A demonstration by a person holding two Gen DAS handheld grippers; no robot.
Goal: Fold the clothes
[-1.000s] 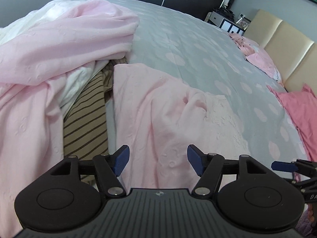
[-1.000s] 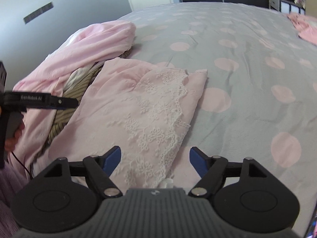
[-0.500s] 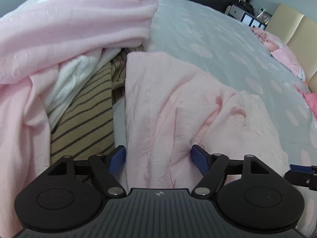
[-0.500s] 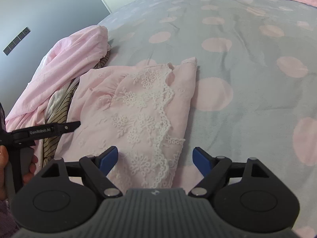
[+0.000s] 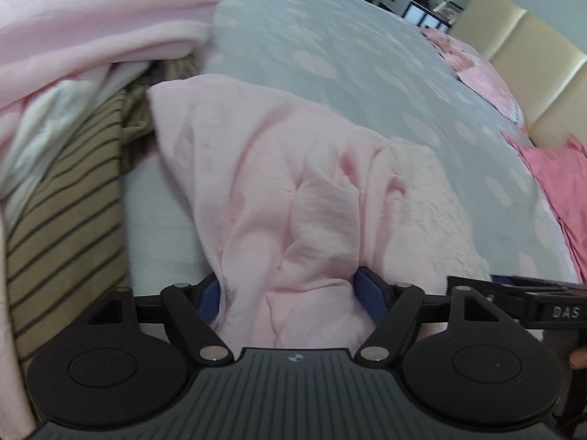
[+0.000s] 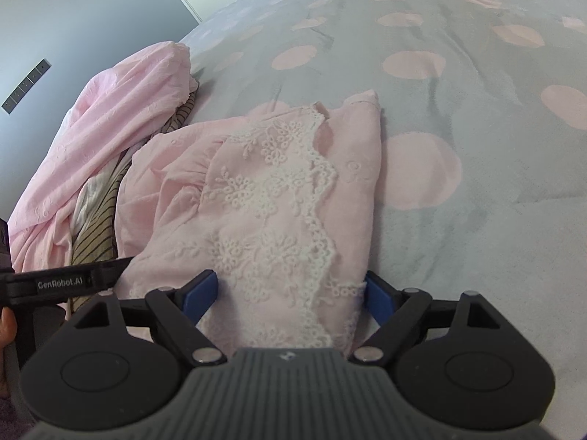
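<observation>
The work surface was a bed under a grey bedspread (image 6: 477,117) with pale pink dots, with a beige padded headboard (image 5: 532,73) behind it. Your left gripper (image 5: 290,289) had its blue pads on either side of a bunched fold of the pink garment (image 5: 279,183) and its jaws were closing with that fold between them, while your right gripper (image 6: 290,289) stood wide apart, its jaws opening astride the garment's white lace panel (image 6: 271,198) at the near edge. The garment lay flat on the bedspread just beside a heap of a striped brown cloth (image 5: 62,220) and a pink blanket (image 5: 91,25), and more pink clothes (image 5: 557,190) lay near the headboard.
</observation>
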